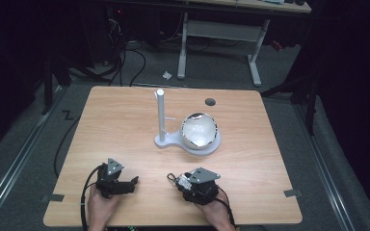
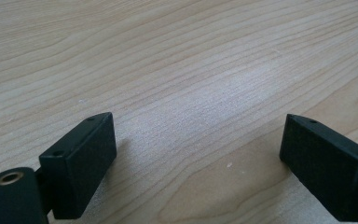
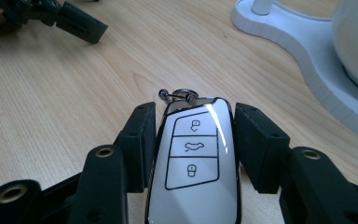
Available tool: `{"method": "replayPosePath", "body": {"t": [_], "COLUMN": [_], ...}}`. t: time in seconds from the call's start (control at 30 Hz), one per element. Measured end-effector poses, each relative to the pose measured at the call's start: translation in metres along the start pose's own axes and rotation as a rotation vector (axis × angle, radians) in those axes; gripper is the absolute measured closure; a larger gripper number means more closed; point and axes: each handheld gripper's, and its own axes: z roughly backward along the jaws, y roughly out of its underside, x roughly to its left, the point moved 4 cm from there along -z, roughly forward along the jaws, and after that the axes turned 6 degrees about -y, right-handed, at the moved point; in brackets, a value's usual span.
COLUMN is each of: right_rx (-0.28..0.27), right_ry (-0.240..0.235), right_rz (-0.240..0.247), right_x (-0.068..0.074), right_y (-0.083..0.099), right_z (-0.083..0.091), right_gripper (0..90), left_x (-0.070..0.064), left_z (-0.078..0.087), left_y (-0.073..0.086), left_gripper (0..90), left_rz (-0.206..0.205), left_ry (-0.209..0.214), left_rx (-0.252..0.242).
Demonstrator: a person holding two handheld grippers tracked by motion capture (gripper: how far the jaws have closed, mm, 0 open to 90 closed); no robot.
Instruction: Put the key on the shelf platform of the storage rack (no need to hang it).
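A white car key fob (image 3: 193, 163) with three button icons and a small metal ring at its tip sits between the two black jaws of my right gripper (image 3: 193, 140), which is shut on its sides. In the high view the right gripper (image 1: 177, 180) rests near the table's front edge, the key fob (image 1: 180, 181) pointing left. My left gripper (image 1: 134, 182) lies at the front left, open, with bare wood between its fingers (image 2: 81, 163). A white stand (image 1: 163, 139) with an upright post and side peg holds a white bowl (image 1: 199, 130) at mid-table.
The wooden table (image 1: 125, 120) has a round cable hole (image 1: 210, 102) near its far edge. A person's hands hold both grippers from the front edge. Behind the table are a desk frame and cables on a grey floor.
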Motion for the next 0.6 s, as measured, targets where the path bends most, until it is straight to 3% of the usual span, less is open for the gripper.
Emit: {"method": "replayPosePath", "body": {"t": [0.6], "right_rx": [-0.066], "right_ry": [0.015], "right_rz": [-0.023], "right_x": [-0.019], "right_y": [-0.012], "right_z": [0.033], "right_gripper": [51.1], "left_x": [0.0], "left_z": [0.0], "left_y": [0.0], "left_gripper": [11.1], "left_rz": [0.001], "left_ry": [-0.001], "left_rx": [-0.001]}}
